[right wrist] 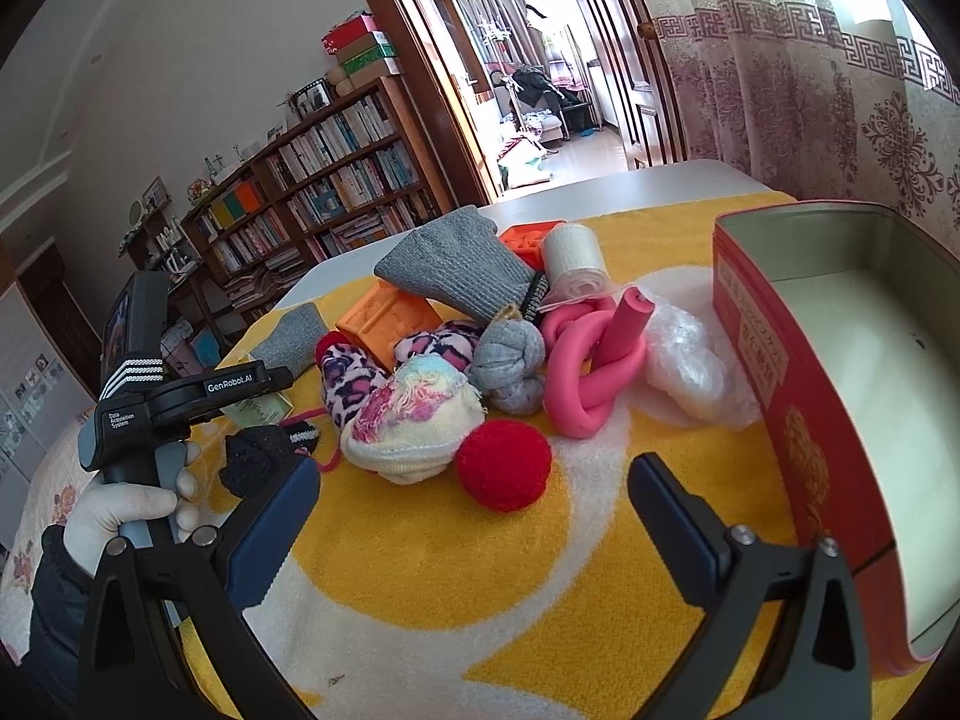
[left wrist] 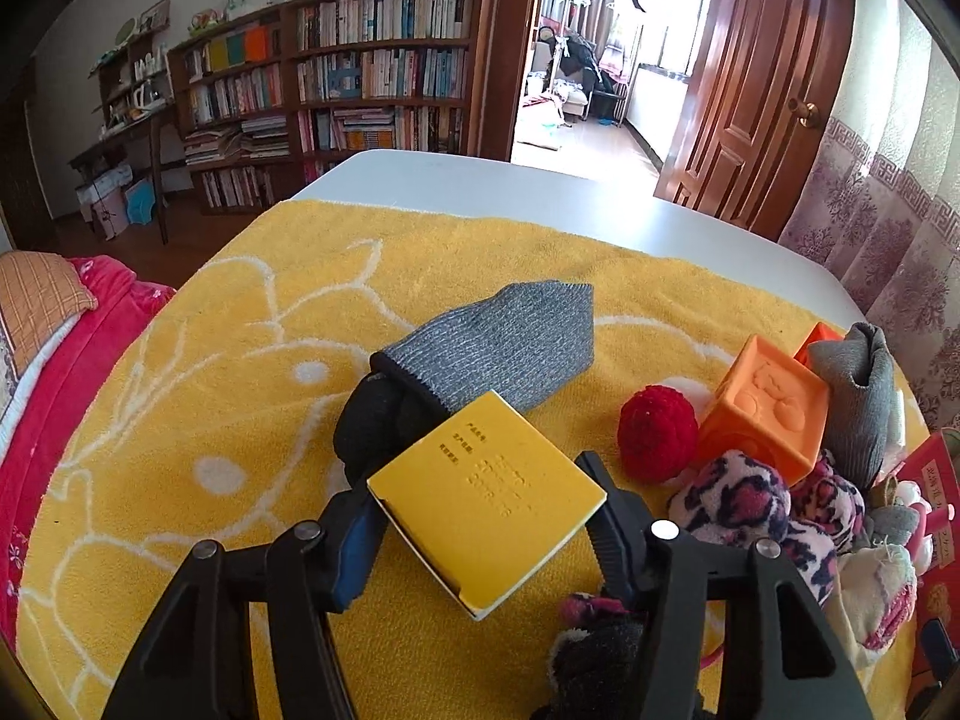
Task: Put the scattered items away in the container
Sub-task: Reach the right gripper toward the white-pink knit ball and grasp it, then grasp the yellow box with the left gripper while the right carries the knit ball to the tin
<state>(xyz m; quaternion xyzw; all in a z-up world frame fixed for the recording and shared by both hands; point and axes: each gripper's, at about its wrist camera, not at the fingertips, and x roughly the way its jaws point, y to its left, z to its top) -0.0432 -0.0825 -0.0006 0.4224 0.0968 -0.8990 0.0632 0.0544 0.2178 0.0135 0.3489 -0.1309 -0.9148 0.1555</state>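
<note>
Bookshelves back a bench (left wrist: pixel 540 192) under a yellow towel (left wrist: pixel 240 360). Left hand-held gripper (left wrist: pixel 486 516) clamps a yellow box (left wrist: pixel 486 498); right hand-held gripper (right wrist: pixel 474 516) gapes wide, empty. Tin (right wrist: pixel 840 360) at three o'clock looks empty; the pile (right wrist: pixel 456 360) remains at twelve.

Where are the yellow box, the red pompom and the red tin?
yellow box (left wrist: pixel 489 495): left wrist view, middle of its printed top face.
red pompom (right wrist: pixel 503 466): right wrist view, centre of the fuzzy ball.
red tin (right wrist: pixel 798 396): right wrist view, its red outer side wall.
</note>
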